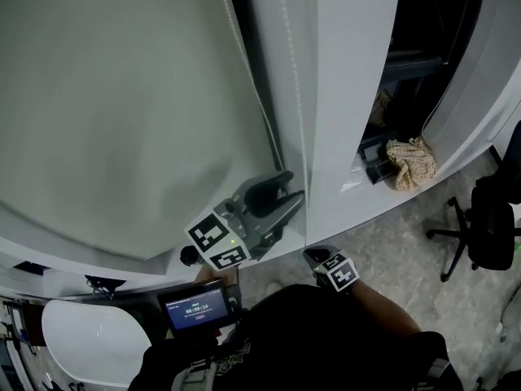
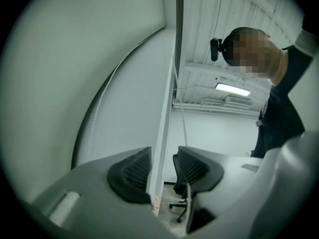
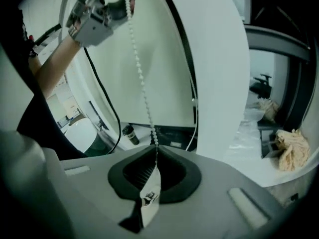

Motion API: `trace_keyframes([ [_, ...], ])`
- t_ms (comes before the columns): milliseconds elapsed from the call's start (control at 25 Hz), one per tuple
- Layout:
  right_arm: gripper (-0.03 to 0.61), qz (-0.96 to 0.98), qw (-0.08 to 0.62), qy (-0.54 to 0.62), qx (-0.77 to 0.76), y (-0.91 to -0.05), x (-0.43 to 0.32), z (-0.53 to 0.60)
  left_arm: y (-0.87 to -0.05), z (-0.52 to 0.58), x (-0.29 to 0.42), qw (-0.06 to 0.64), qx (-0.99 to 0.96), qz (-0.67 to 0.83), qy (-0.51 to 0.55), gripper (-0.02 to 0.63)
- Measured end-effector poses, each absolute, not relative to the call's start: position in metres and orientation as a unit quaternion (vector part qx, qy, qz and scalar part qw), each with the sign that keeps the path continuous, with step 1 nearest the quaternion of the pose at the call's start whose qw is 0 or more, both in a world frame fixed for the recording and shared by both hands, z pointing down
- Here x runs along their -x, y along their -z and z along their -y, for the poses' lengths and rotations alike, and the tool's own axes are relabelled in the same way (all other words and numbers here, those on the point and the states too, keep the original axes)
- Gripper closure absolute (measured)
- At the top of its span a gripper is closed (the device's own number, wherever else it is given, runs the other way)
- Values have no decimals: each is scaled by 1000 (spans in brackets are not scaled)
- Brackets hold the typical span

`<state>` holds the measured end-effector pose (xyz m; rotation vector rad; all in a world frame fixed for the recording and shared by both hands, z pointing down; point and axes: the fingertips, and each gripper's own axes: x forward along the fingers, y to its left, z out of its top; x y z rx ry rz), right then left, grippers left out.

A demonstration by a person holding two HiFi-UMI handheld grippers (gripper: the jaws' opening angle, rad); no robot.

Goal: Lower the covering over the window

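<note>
Our right gripper (image 3: 153, 159) clamps the bead chain (image 3: 141, 81), which only its view shows us; left gripper (image 1: 293, 184) gapes wide.

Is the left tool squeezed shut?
No, the left tool is open: its dark pads stand apart, with a white frame edge showing between them.

White sill (image 1: 383, 195), right of centre, carried a crumpled beige cloth (image 1: 411, 163); floor (image 1: 391, 255), lower right, carried an office chair (image 1: 482, 226).
</note>
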<state>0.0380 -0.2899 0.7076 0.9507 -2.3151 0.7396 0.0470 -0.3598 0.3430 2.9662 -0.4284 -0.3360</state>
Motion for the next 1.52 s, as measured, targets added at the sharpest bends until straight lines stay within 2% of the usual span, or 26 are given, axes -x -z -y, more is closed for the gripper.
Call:
trace_keyframes([
  [160,563,851,272,-288,-344,-715,-39,286,-303,339,-54,40,-981,106,156,454],
  [280,563,854,264,-289,-343,-712,-37,289,-290,322,-59,35,-983,64,167,413],
  [360,563,857,265,-287,-336,-713,-34,287,-290,329,-58,24,-982,92,161,414],
  [400,563,859,266,-286,-332,-713,-31,285,-290,335,-55,20,-980,113,160,437],
  [440,563,860,267,-285,-328,-713,-28,285,-290,339,-52,21,-979,126,161,537],
  [480,563,861,268,-285,-325,-713,-25,285,-290,343,-50,26,-978,131,161,600],
  [720,556,847,267,-281,-364,-718,-42,297,-296,370,-25,22,-965,197,171,611],
  [800,554,840,233,-279,-404,-707,-58,306,-308,382,-15,34,-963,217,153,612],
  [1000,501,838,62,-242,-486,-626,-97,334,-415,395,-21,39,-962,269,13,612],
  [1200,509,832,-82,-223,-501,-543,-118,341,-488,388,-24,117,-953,281,-11,612],
  [1280,518,835,-95,-212,-500,-525,-119,344,-496,385,-29,122,-952,280,-19,612],
  [1440,526,845,-106,-191,-488,-500,-110,346,-515,386,-39,91,-949,292,-76,612],
  [1520,528,851,-111,-181,-480,-491,-105,344,-531,387,-41,122,-946,290,-83,612],
])
